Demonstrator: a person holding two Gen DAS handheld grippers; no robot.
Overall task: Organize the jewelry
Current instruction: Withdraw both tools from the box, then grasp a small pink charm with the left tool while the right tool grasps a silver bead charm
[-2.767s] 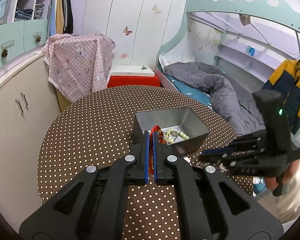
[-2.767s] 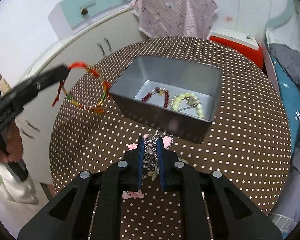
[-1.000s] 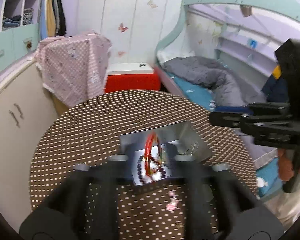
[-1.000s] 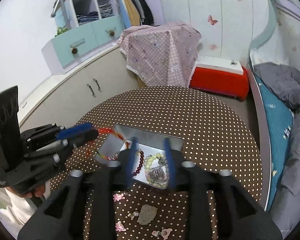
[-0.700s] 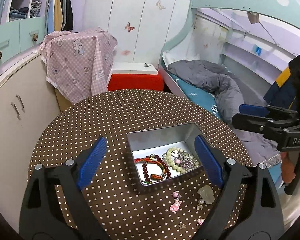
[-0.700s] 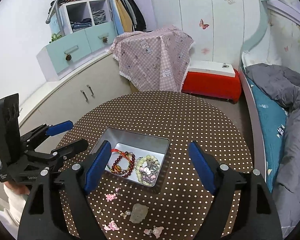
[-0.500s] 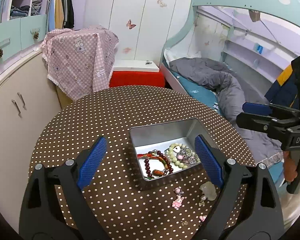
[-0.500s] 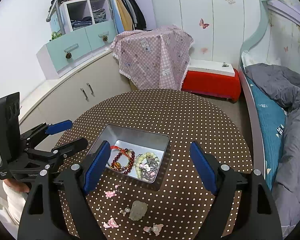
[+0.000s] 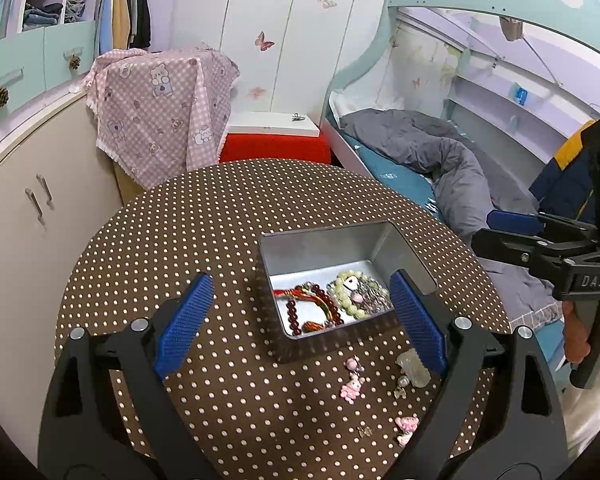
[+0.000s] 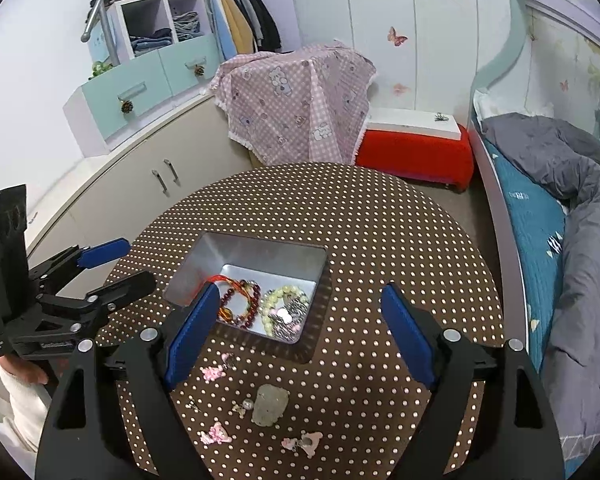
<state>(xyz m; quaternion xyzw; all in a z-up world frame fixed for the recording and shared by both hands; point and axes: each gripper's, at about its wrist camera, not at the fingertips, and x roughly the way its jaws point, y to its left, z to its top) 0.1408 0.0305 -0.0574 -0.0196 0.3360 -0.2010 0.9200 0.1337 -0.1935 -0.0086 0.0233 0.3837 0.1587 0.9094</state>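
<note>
A silver tin (image 9: 324,230) (image 10: 260,242) stands on the round dotted table (image 9: 180,240). Inside lie a red cord bracelet (image 9: 312,300), a dark red bead bracelet (image 10: 240,300), a pale green bead bracelet (image 9: 352,296) and a silver chain piece (image 10: 290,314). My left gripper (image 9: 300,280) hangs above the tin's near side, open and empty. My right gripper (image 10: 299,289) hovers over the tin's near right; its jaws are opening with nothing between them. Each gripper also shows in the other's view: the right gripper (image 9: 512,232), the left gripper (image 10: 130,264).
Loose pieces lie on the table in front of the tin: pink charms (image 9: 352,386) (image 10: 216,436), a translucent stone (image 10: 270,404) and small beads. A bed (image 9: 440,160) is to the right, a red box (image 10: 416,152) and a cloth-draped cabinet (image 9: 160,108) behind.
Both grippers carried pieces over the tin, then opened wide. The red cord bracelet and the silver chain piece now lie in the tin. Both grippers drew back slightly.
</note>
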